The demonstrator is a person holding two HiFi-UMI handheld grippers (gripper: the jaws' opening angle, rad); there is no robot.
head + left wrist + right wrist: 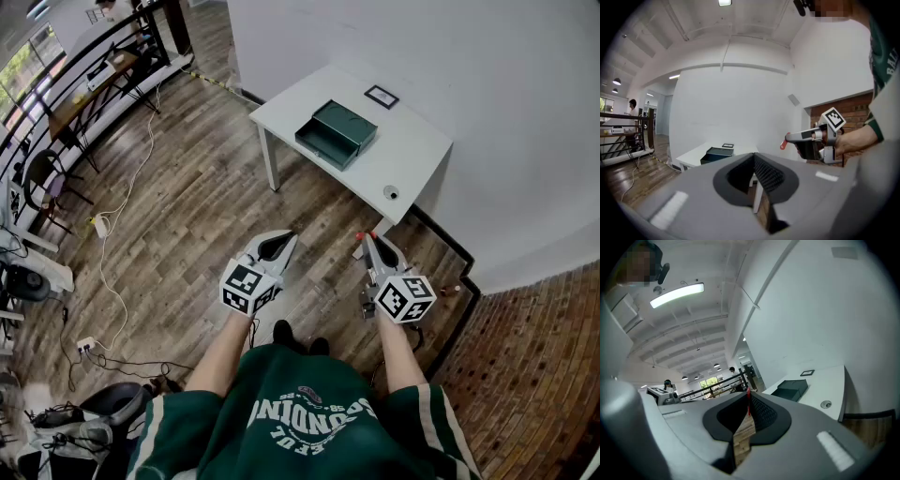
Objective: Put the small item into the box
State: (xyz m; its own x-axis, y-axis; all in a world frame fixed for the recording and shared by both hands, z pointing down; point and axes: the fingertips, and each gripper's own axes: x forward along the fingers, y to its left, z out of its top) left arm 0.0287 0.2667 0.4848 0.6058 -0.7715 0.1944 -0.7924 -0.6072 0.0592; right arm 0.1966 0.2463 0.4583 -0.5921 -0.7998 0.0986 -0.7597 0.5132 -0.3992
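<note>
The item (391, 192), small, round and pale, lies on the white counter (412, 150) near its front corner. It sits at about 4 o'clock from the box (336, 132) and well apart from it. The box is dark green, with its drawer pulled open toward 8 o'clock; I see nothing inside it. A small dark frame (382, 96) lies flat at 1 o'clock from the box.

Both grippers hang over the wood floor (187, 206), well short of the counter. The left gripper (281, 240) has its fingers (771, 174) pressed together with nothing between them. The right gripper (367, 236), nearer the item, also has its fingers (761, 411) pressed together on nothing.

By my reading, the task has not begun. The approach, the pickup and the drop into the drawer are all left to do.
</note>
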